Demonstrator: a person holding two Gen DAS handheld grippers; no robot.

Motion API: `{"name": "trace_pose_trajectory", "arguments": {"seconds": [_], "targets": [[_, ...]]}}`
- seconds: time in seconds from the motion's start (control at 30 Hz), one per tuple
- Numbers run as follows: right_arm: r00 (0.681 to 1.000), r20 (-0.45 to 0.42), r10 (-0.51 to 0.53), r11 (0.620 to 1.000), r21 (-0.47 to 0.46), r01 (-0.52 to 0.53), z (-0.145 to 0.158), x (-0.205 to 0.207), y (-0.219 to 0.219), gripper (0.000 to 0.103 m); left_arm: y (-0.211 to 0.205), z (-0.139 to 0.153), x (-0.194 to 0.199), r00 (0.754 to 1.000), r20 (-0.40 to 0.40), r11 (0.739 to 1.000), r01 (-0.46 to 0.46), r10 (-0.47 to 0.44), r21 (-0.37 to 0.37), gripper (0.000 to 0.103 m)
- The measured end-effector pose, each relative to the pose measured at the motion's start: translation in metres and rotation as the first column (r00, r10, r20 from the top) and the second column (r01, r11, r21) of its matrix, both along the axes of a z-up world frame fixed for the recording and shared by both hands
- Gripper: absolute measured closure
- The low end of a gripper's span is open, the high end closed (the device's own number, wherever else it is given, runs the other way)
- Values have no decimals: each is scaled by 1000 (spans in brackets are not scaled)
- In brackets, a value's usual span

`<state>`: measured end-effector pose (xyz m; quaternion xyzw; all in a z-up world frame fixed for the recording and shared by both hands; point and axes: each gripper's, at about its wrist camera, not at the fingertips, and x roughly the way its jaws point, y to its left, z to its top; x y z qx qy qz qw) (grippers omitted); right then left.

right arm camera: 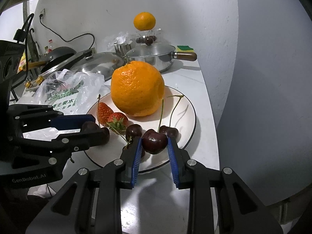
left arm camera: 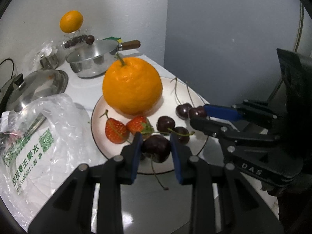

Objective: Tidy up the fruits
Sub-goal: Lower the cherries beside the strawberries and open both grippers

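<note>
A white plate [left arm camera: 167,97] [right arm camera: 181,113] holds a big orange [left arm camera: 132,85] [right arm camera: 137,88], two strawberries [left arm camera: 124,128] [right arm camera: 111,118] and several dark cherries [left arm camera: 165,123] [right arm camera: 133,130]. My left gripper [left arm camera: 156,138] [right arm camera: 97,127] is shut on a dark cherry [left arm camera: 156,149] over the plate's near edge, its stem hanging down. My right gripper [right arm camera: 154,139] [left arm camera: 198,114] is shut on another cherry [right arm camera: 155,141] [left arm camera: 197,112] over the plate's right side, its stem pointing up. The two grippers stand close together.
A printed plastic bag [left arm camera: 39,136] [right arm camera: 66,89] lies left of the plate. Behind are a steel pan with a wooden handle [left arm camera: 91,62] [right arm camera: 156,58], a glass lid [left arm camera: 39,85], and a small orange [left arm camera: 71,21] [right arm camera: 144,21] above a clear container. The counter ends just right of the plate.
</note>
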<state>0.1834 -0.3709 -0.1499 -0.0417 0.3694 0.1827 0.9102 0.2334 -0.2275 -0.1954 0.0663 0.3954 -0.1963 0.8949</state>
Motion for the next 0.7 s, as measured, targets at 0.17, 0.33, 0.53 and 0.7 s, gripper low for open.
{"name": "trace_pose_trajectory", "arguments": {"seconds": [0.17,0.33,0.53,0.7], "targets": [[1000,-2,1,1000,-2,-1,-1,1,0,74,-1,-1,2,1000,-5,1000,3,-3,0,72],[1000,-7,-1,1000,-7,1,-3,3,1,74,-1,-1,2,1000,-8,1000,1,-1,-3,71],[1000,-15,-7,1000,-17,6,-4,3,4,74,4,2,0,1000,1,1000,-4,4,-9,70],[1000,-17,-11,1000,-26,11,-4,2,6,74,10,4,-1,1000,6,1000,-14,14,-11,69]]}}
